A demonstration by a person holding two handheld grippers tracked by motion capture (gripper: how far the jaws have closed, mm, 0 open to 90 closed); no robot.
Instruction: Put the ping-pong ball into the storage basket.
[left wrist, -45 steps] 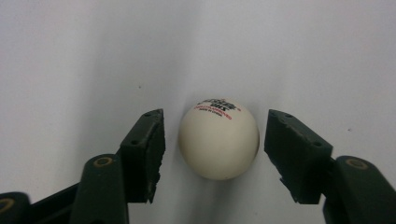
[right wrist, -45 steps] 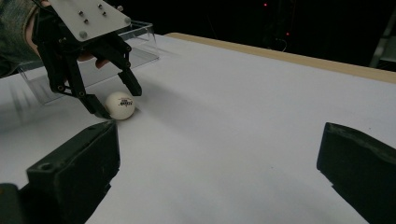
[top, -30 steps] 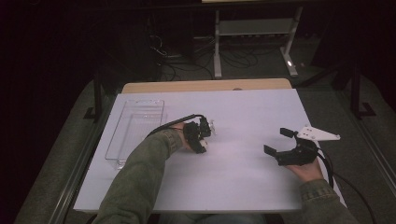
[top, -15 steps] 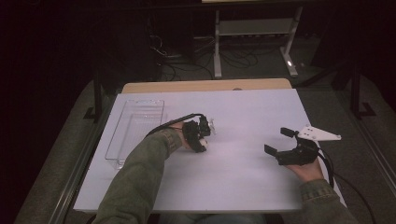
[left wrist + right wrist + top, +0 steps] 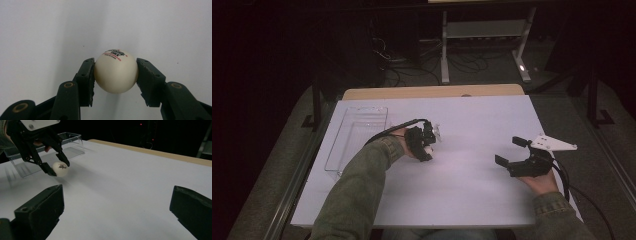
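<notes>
A cream printed ball [image 5: 116, 71] sits clamped between black jaws.

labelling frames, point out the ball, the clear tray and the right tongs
ball [image 5: 116, 72]: left gripper view, middle of its cream face
clear tray [image 5: 343, 165]: high view, near left rim
right tongs [image 5: 512, 152]: high view, between the open tips

Ball [image 5: 116, 72] between fingers [image 5: 86, 82] of left gripper [image 5: 426, 141], mid-bench [image 5: 472, 195]. Tray [image 5: 357, 140] just left of it, at bench's left edge. Right gripper [image 5: 512, 152] well apart, right side.
</notes>
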